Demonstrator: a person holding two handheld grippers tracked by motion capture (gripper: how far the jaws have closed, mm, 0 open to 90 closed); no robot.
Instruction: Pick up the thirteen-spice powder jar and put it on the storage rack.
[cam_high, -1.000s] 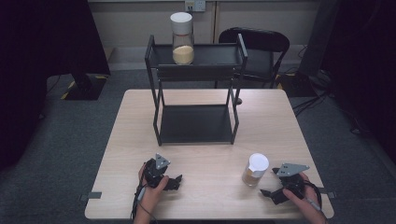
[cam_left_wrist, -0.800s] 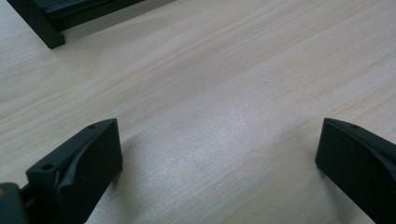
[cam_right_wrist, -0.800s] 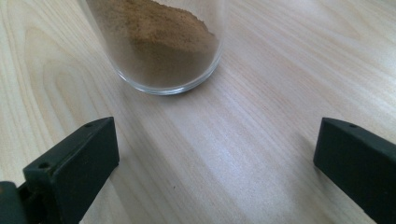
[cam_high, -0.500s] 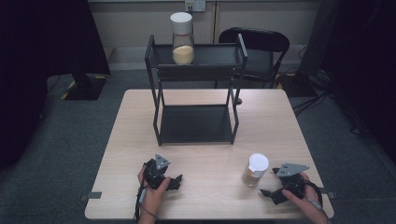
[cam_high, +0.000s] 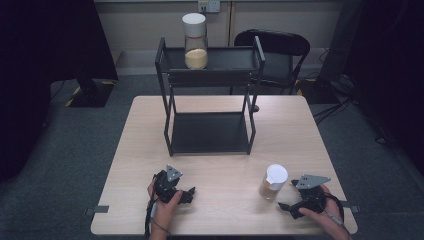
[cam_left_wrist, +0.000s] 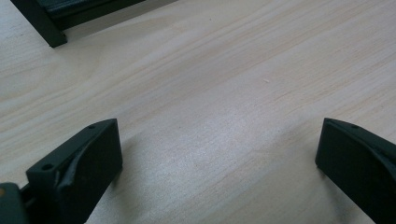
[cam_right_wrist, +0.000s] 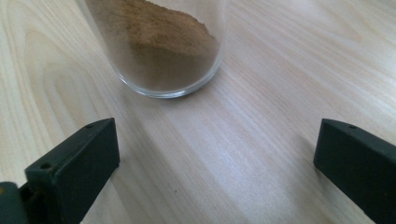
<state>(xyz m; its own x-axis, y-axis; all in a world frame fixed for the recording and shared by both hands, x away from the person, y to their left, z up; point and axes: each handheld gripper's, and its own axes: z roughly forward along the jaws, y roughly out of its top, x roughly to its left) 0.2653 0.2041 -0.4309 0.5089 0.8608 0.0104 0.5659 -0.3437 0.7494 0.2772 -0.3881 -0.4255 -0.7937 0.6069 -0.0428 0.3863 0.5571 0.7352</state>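
Clear glass jar w/ white lid & brown powder (cam_high: 273, 182) is stood upright on light wooden worktop (cam_high: 225, 165), just ahead of right gripper (cam_high: 292, 208), jaws spread wide. Left gripper (cam_high: 186, 194) is likewise held spread, nothing between.

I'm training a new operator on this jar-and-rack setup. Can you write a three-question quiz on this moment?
1. True or false: the right gripper is shut on the jar on the table.
2. Where does the other jar stand? A) the rack's top shelf B) its bottom shelf C) the chair
3. Fill in: the left gripper has its jaws ____ over bare wood.

Key: 1 false, its jaws are open and short of the jar; 2 A; 3 open.
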